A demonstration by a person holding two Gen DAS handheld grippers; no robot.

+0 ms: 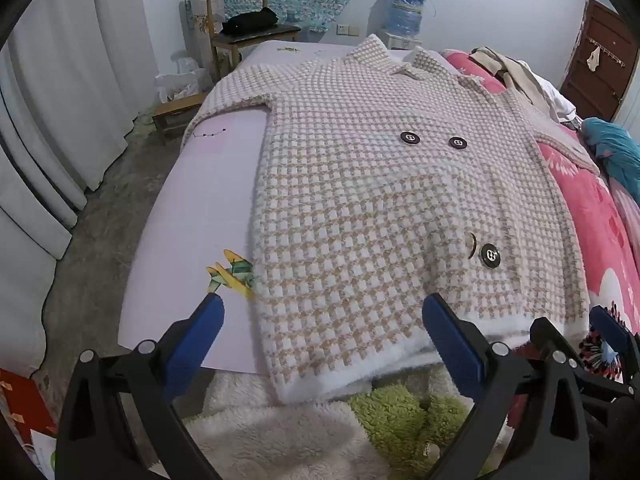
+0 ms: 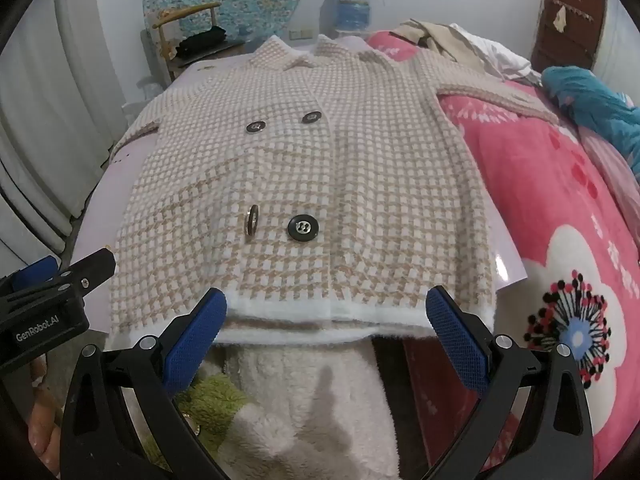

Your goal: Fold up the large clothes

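A fuzzy beige-and-white checked coat (image 1: 380, 200) (image 2: 312, 184) with black buttons lies spread front-up on a bed, collar at the far end, white hem hanging over the near edge. Its sleeves stretch out to both sides. My left gripper (image 1: 322, 320) stands open just short of the hem's left part, nothing between its blue pads. My right gripper (image 2: 326, 312) is open too, hovering at the hem's middle-right without touching it. In the right wrist view the left gripper (image 2: 60, 284) shows at the left edge.
The bed has a pale lilac sheet (image 1: 200, 208) on the left and a pink flowered blanket (image 2: 560, 208) on the right. A teal cloth (image 2: 592, 96) and beige clothes (image 2: 440, 36) lie far right. A wooden chair (image 1: 248, 32) and curtains stand at the left.
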